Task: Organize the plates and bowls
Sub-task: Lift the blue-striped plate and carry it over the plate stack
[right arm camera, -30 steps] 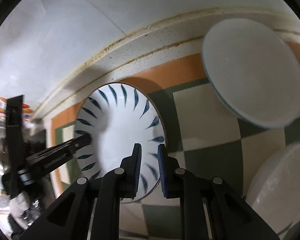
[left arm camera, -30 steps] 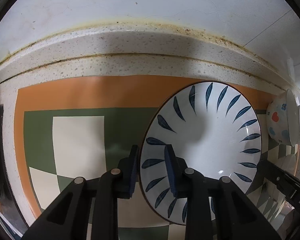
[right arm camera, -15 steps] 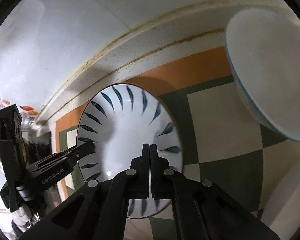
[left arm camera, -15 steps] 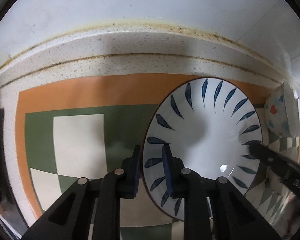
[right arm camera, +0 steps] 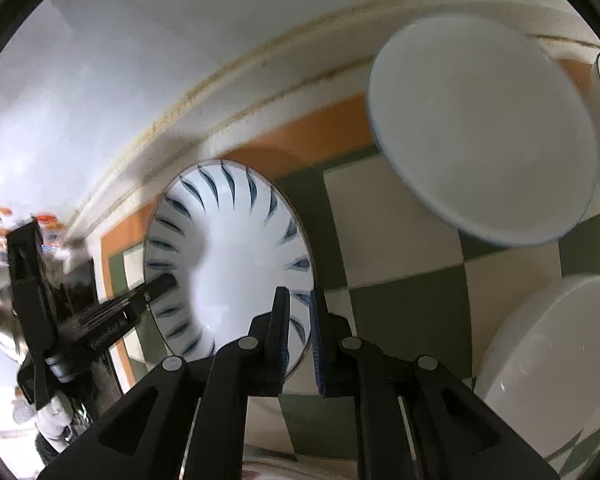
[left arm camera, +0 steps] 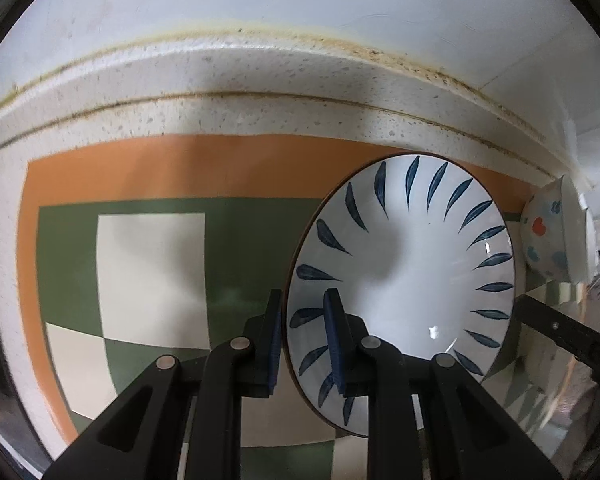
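A white bowl with blue leaf marks (left arm camera: 404, 280) sits on the checked mat (left arm camera: 151, 264); it also shows in the right wrist view (right arm camera: 227, 264). My left gripper (left arm camera: 302, 336) straddles its left rim, one pad inside and one outside, with a gap to the rim. My right gripper (right arm camera: 300, 320) straddles the bowl's right rim, slightly open. The left gripper's finger (right arm camera: 139, 304) shows over the bowl's far side.
A plain white bowl (right arm camera: 480, 128) lies at the upper right, another white dish (right arm camera: 556, 360) at the lower right. A spotted bowl (left arm camera: 552, 232) stands right of the leaf bowl. The speckled counter ledge (left arm camera: 259, 92) and wall run behind.
My right gripper, fully shut half a second ago, has opened slightly around the bowl's right rim. My left gripper stays astride the left rim, jaws narrower than a second ago.
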A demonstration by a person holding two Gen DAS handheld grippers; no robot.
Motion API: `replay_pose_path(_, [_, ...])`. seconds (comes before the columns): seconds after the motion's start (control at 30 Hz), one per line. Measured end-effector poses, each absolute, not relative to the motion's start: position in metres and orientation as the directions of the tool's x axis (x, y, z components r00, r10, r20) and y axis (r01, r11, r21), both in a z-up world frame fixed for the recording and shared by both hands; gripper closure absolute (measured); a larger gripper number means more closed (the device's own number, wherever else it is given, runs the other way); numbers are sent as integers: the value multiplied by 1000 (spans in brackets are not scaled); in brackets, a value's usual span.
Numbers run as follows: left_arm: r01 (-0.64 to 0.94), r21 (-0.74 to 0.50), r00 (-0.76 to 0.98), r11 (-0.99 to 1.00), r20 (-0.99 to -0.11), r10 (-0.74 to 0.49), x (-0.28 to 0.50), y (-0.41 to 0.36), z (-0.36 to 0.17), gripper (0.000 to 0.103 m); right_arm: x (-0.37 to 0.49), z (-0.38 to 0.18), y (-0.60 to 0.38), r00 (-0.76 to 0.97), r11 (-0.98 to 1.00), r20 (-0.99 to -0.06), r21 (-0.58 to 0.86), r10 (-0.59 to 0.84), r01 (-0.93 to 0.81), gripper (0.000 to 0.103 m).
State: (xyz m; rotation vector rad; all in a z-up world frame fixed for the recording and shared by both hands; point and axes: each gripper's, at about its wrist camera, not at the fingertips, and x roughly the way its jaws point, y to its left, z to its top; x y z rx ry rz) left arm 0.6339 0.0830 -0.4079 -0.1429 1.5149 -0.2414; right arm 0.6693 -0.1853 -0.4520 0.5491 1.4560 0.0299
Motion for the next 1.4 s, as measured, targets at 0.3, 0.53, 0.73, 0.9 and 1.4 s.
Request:
replay_pose_path(0.3, [-8,-342,-1,940,-940,-342,641,100,-419,82,671,-470,-190,86,876,-938,344,336,337,80])
replay_pose_path(0.53, [50,-298,44,953,-953,-300,638,93,-411,84,679,-485,-190,138,863,-925,379,353,335,92])
replay_pose_path(0.73, [68,-268,85,961,-958,-273,624,88,-400,84,670,-475,-185,177,884,-927,369,330,288,94])
replay_pose_path(0.9, [76,-249,135,965,-957,-258,602,86,-377,84,653,-448,-179,215,901,-922,369,323,229,96])
replay_pose_path(1.4, [88,-220,279,972,-931,-236,475,94,-276,84,535,-347,-159,292,901,-877,424,382,93,96])
